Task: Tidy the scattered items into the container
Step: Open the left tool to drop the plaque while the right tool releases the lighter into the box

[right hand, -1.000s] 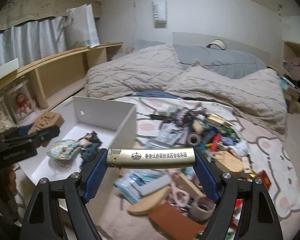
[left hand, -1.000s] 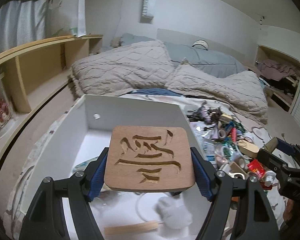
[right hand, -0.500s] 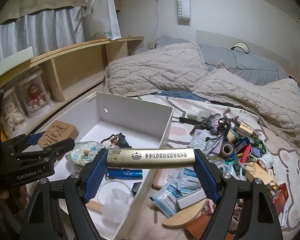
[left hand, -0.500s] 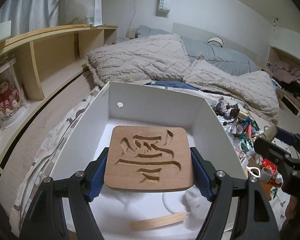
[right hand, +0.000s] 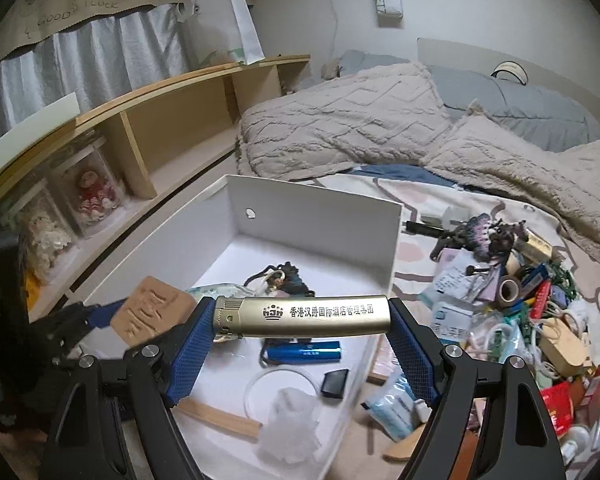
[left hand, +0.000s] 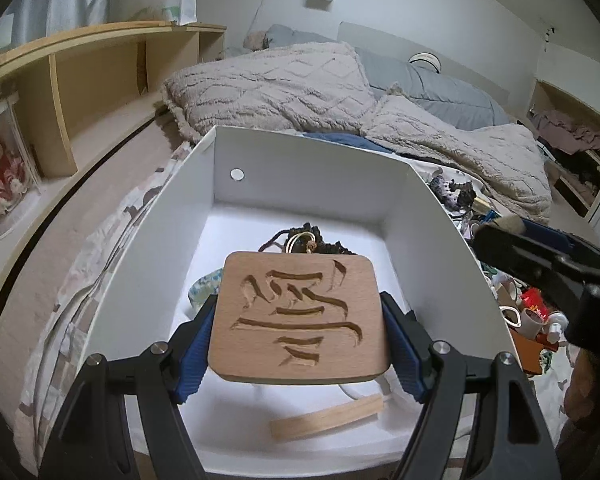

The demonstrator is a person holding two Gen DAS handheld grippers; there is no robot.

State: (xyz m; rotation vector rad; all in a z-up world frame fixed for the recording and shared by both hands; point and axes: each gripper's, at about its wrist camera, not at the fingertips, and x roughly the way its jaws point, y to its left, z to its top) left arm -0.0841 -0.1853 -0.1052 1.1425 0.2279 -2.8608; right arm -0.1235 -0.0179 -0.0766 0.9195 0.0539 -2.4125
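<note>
My left gripper (left hand: 298, 344) is shut on a carved wooden coaster (left hand: 300, 320) and holds it above the inside of the white box (left hand: 312, 160). The coaster also shows in the right wrist view (right hand: 152, 312), at the box's left side. My right gripper (right hand: 302, 332) is shut on a gold lighter (right hand: 304, 316) with printed characters, held over the near right part of the box (right hand: 320, 216). Inside the box lie a blue tube (right hand: 304, 352), a wooden stick (right hand: 220, 416), a black cord bundle (right hand: 280, 276) and a small black block (right hand: 334, 382).
A pile of scattered items (right hand: 520, 312) with tape rolls, packets and small boxes lies on the bed sheet right of the box. Beige blankets (right hand: 360, 120) lie beyond. A wooden shelf (right hand: 160, 128) runs along the left.
Both grippers have moved left and forward over the white box, each still holding its item. The box now fills more of both views.
</note>
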